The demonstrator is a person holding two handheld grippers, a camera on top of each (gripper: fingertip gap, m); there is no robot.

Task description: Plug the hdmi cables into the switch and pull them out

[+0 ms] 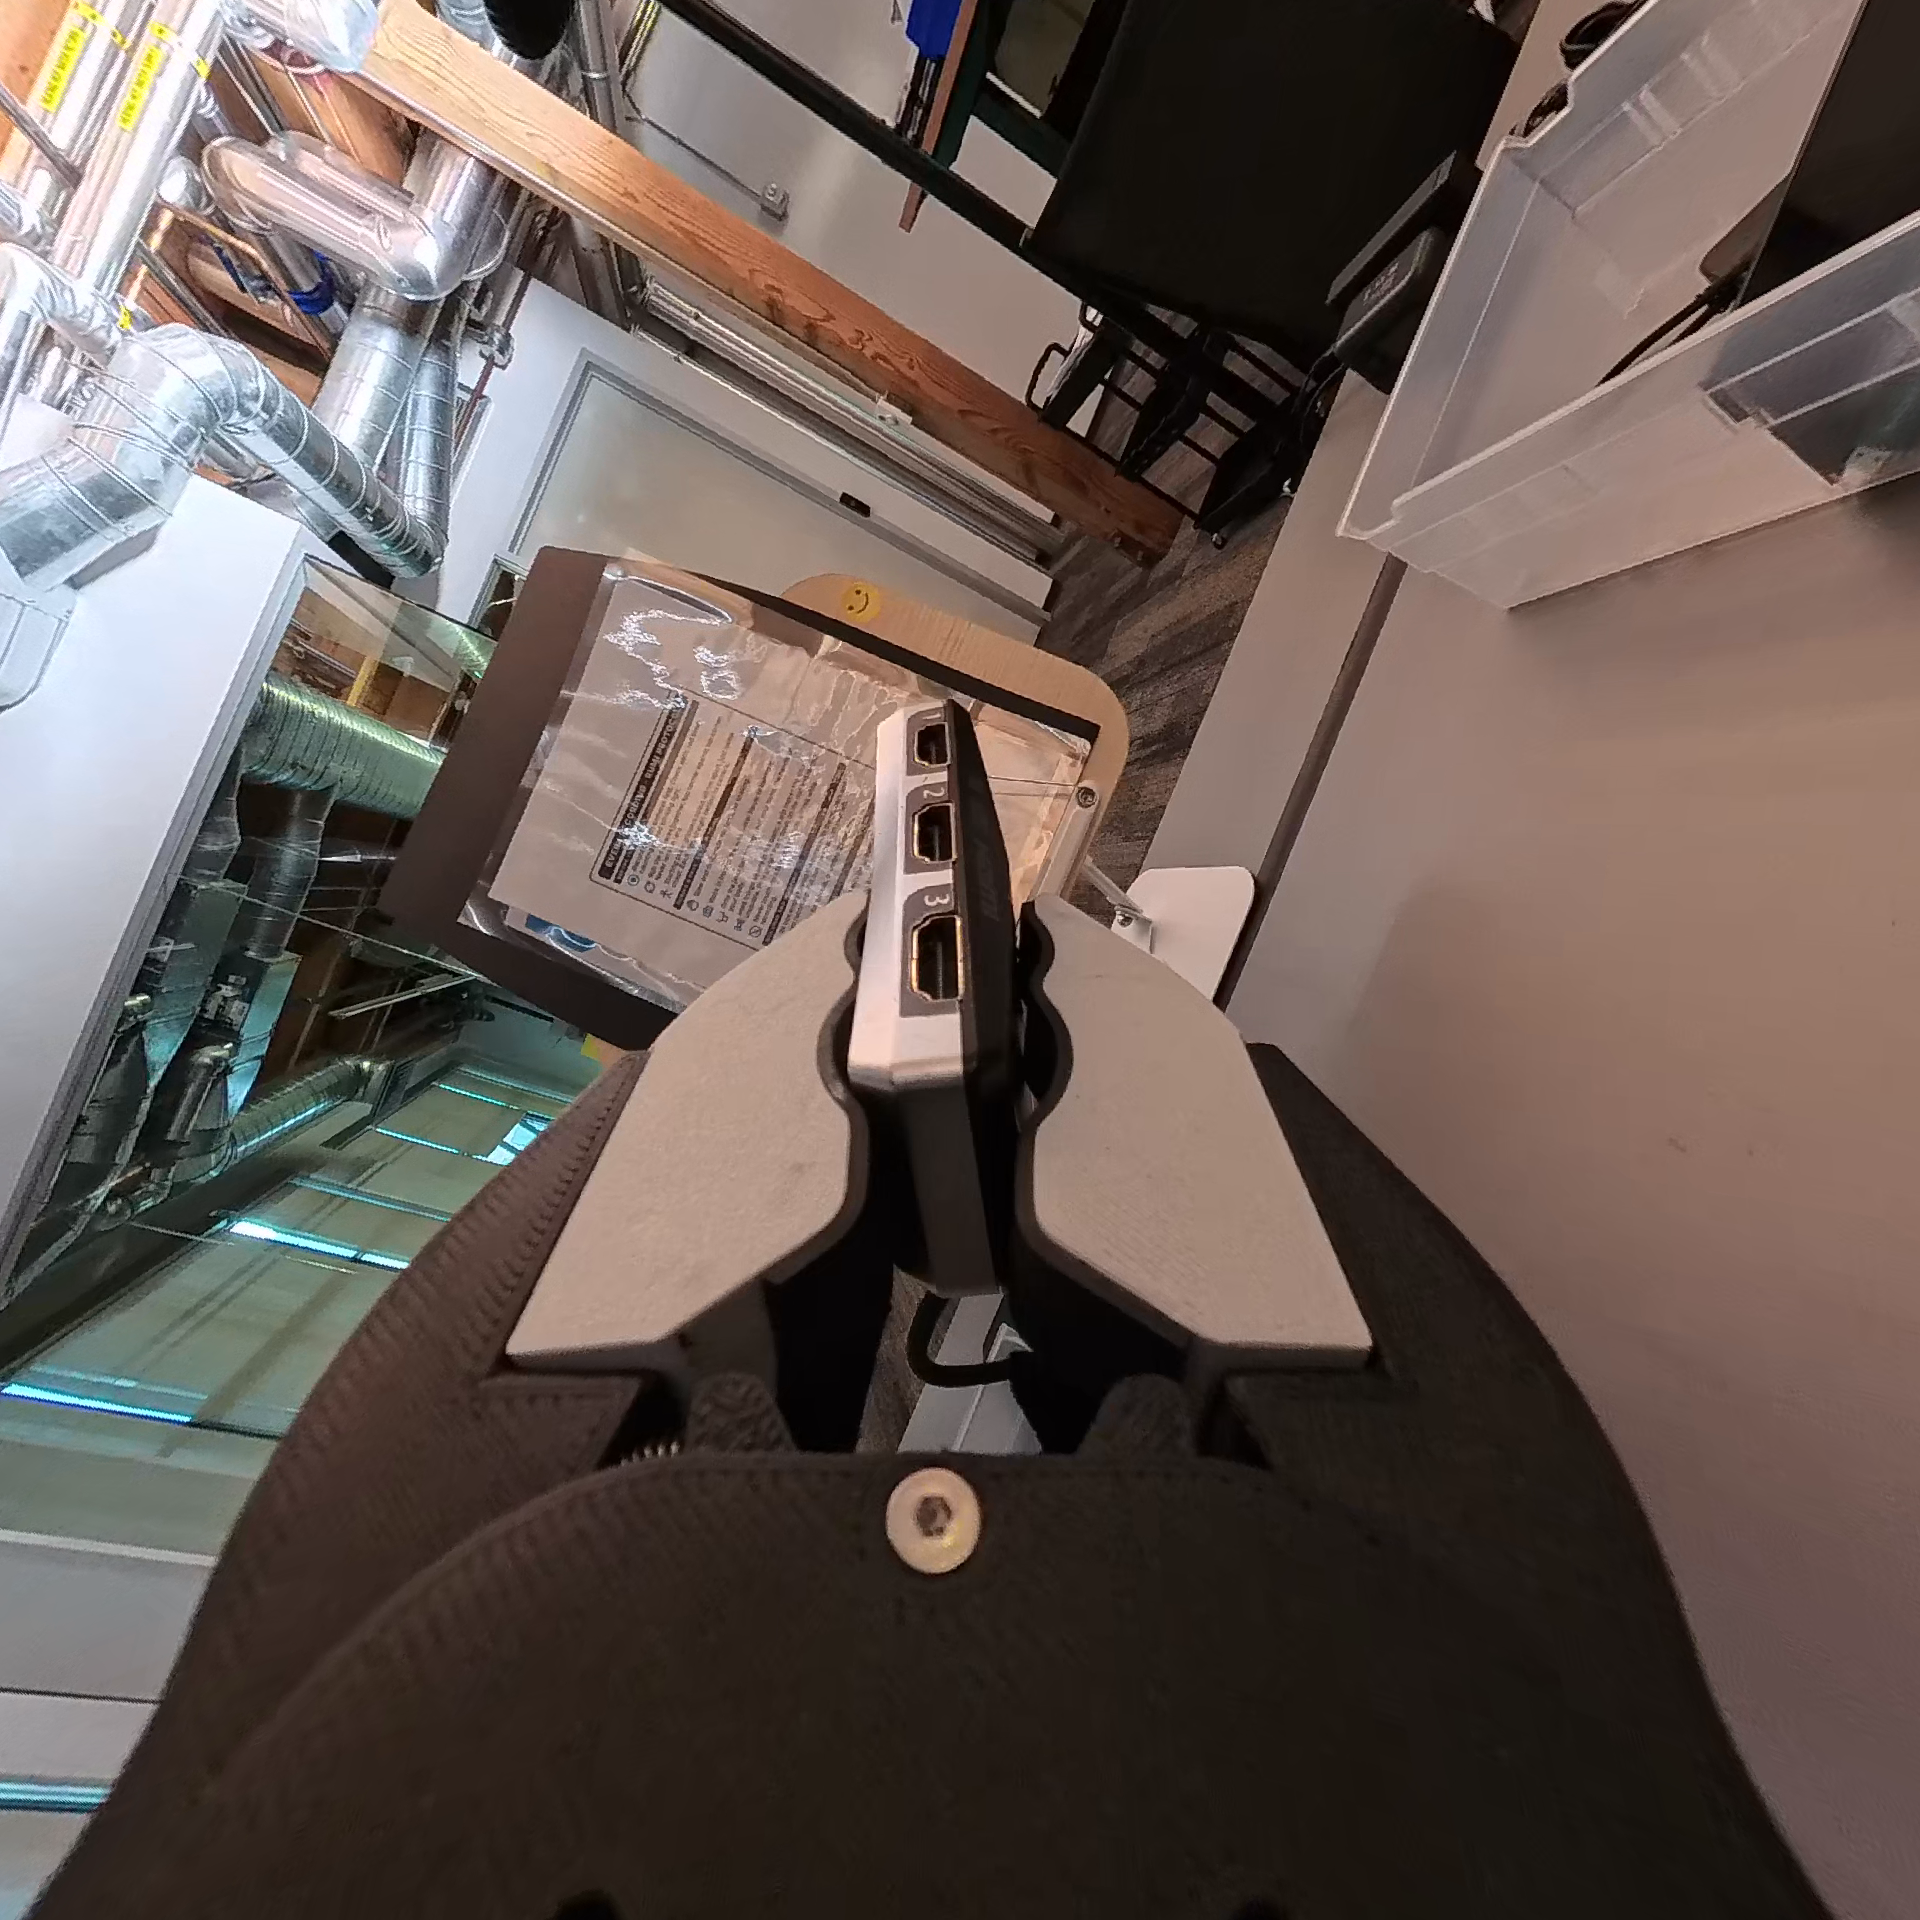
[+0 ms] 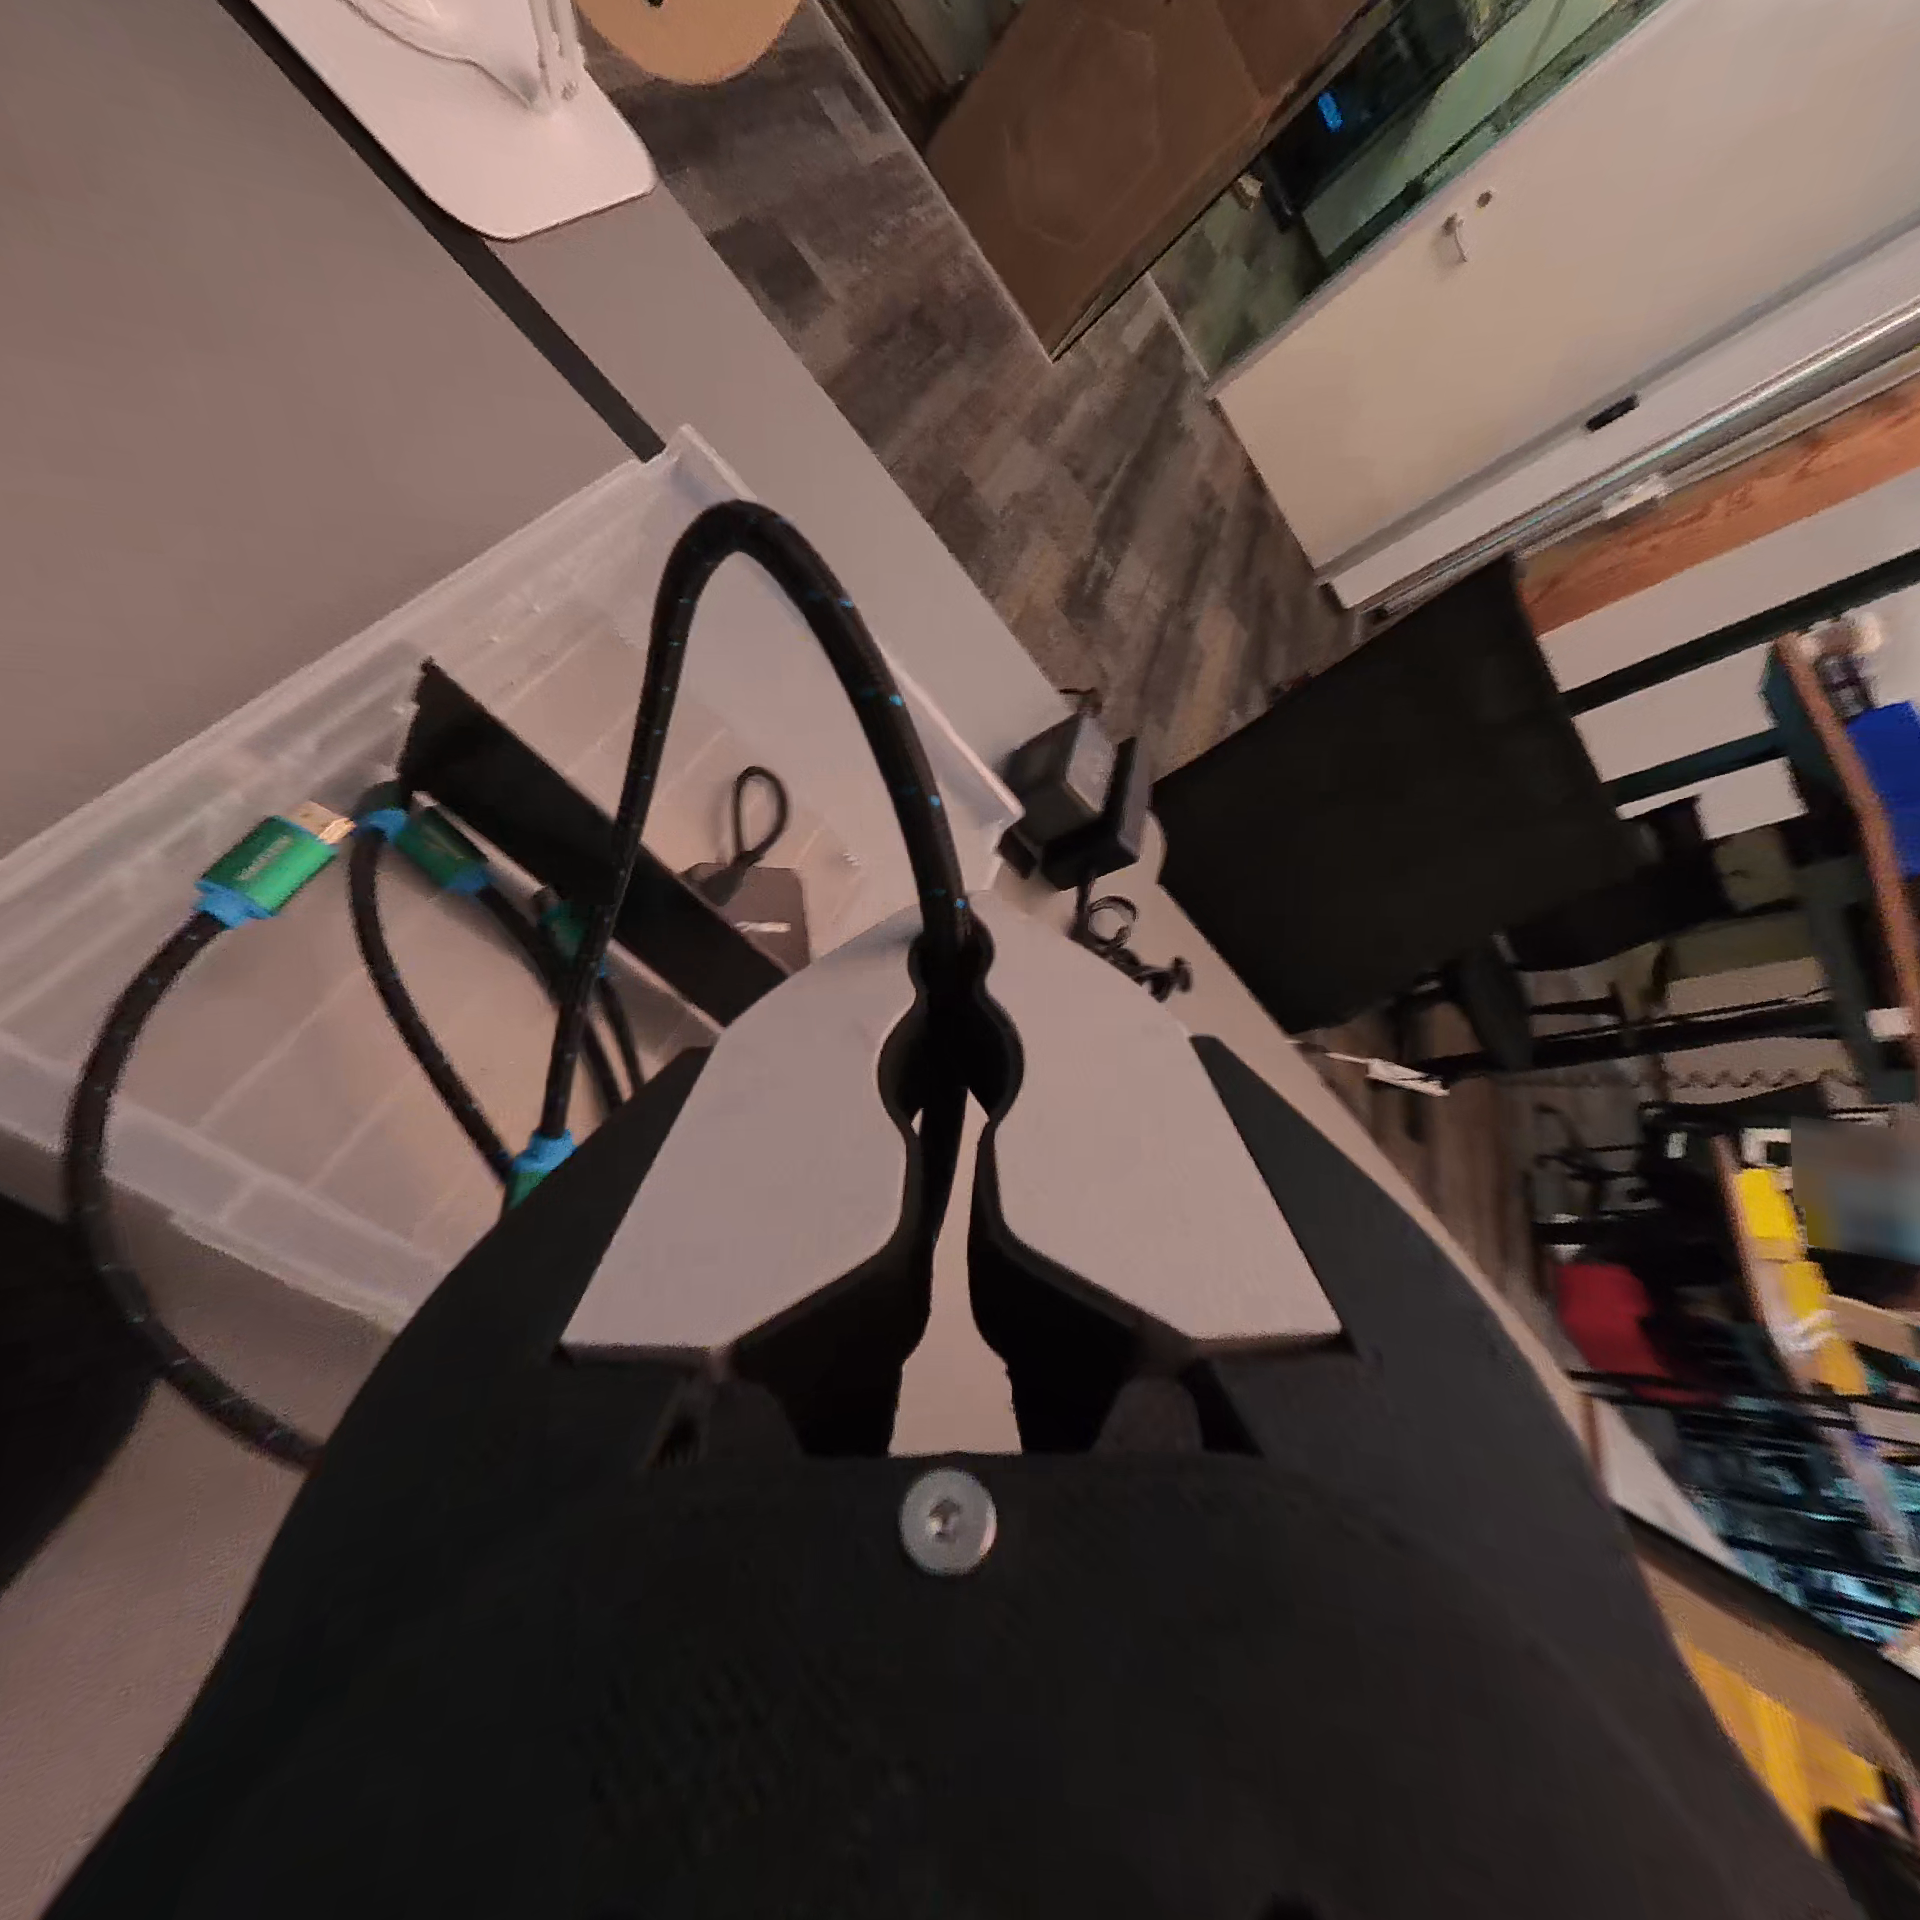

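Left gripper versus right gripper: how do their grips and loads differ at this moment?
The left gripper clamps a rigid HDMI switch edge-on, its three ports empty; the right gripper pinches a braided black cable that loops up from its tips. The left's fingers stand apart around the switch body; the right's nearly meet on the thin cord. Both are shut on a load, held above the table.

You can see markings beside each port on the switch (image 1: 928, 925), and a printed sheet (image 1: 717, 821) behind it; its print is perhaps too glared over to read.
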